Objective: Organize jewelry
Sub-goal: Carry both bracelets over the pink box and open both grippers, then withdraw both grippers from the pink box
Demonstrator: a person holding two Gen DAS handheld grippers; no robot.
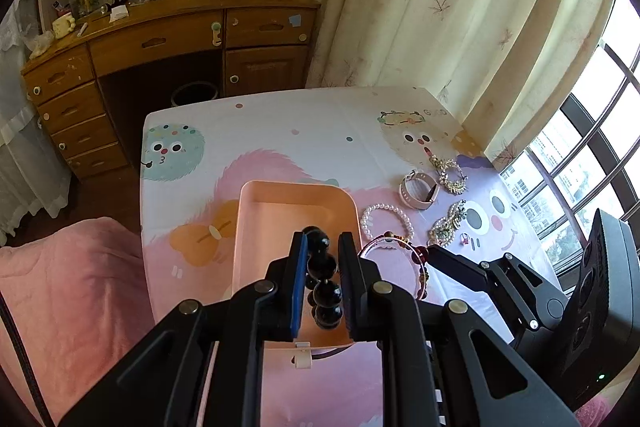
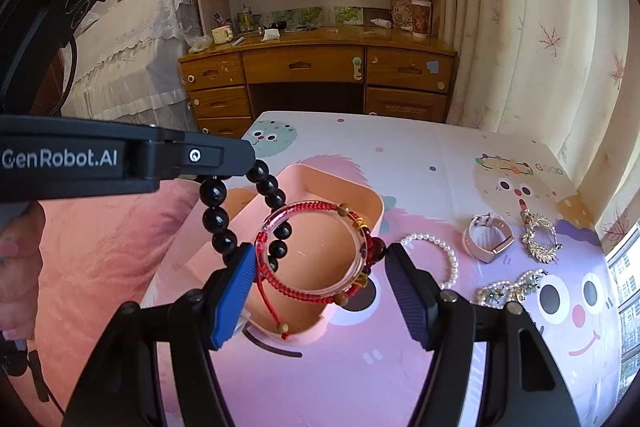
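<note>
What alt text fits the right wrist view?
Right gripper fingers grip a clear bangle wound with red cord above a pink box. The left gripper dangles a black bead bracelet beside it; a pearl bracelet and watch lie on the table.

beads point(image 2: 218, 217): shiny black
ring bracelet point(image 2: 316, 253): see-through, with red string and brown and yellow beads
box point(image 1: 256, 227): soft peach-pink
pearl bracelet point(image 1: 386, 221): white
watch band point(image 2: 488, 239): pale pink
sparkly pieces point(image 2: 538, 237): gold and silver
surface cloth point(image 1: 280, 135): white and pink, with dots, a green fuzzy monster and a purple smiley face
curtain point(image 1: 440, 7): cream with little brown leaves
blanket point(image 1: 60, 287): pink
</note>
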